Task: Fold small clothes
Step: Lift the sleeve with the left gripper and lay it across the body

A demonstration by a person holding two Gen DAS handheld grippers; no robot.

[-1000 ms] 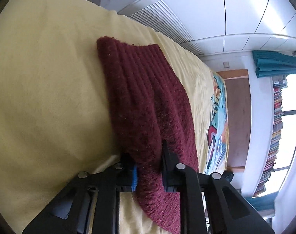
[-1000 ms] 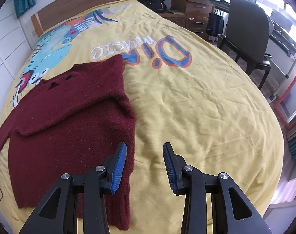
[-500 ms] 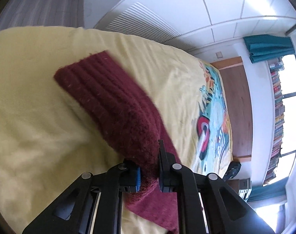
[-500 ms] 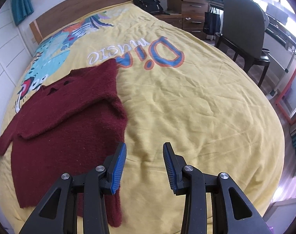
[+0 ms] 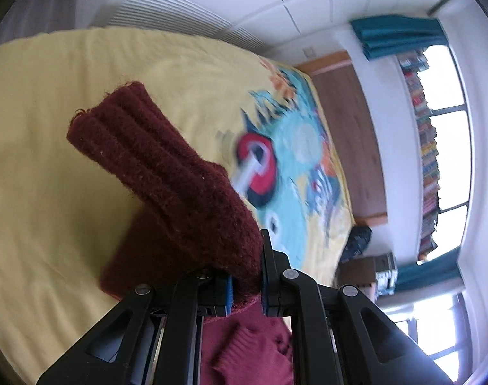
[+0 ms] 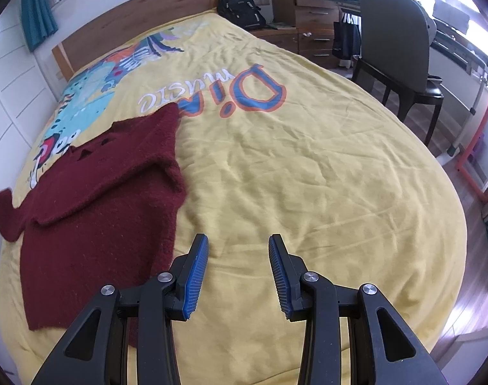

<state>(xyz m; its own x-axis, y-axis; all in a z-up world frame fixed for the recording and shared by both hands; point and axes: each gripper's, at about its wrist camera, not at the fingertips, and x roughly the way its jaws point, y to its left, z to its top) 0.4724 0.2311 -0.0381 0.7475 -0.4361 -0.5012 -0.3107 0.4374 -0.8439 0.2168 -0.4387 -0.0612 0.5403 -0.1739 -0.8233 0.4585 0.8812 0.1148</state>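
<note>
A dark red knitted sweater (image 6: 96, 199) lies on the yellow bed cover (image 6: 308, 166), its right sleeve folded across the body. My left gripper (image 5: 247, 285) is shut on the sweater's left sleeve (image 5: 167, 176) and holds it lifted above the bed, the ribbed cuff sticking out ahead. That lifted sleeve shows at the left edge of the right wrist view (image 6: 0, 205). My right gripper (image 6: 237, 272) is open and empty, above the bare cover just right of the sweater's hem.
The bed has a wooden headboard (image 6: 131, 16) at the far end. A black backpack (image 6: 240, 6), wooden drawers (image 6: 311, 12) and a grey chair (image 6: 401, 51) stand to the right of the bed. White cupboards (image 5: 276, 3) line the left side.
My left gripper has lifted the sleeve off the bed and swung it towards the sweater's body. My right gripper has drifted slightly right, away from the hem, still open.
</note>
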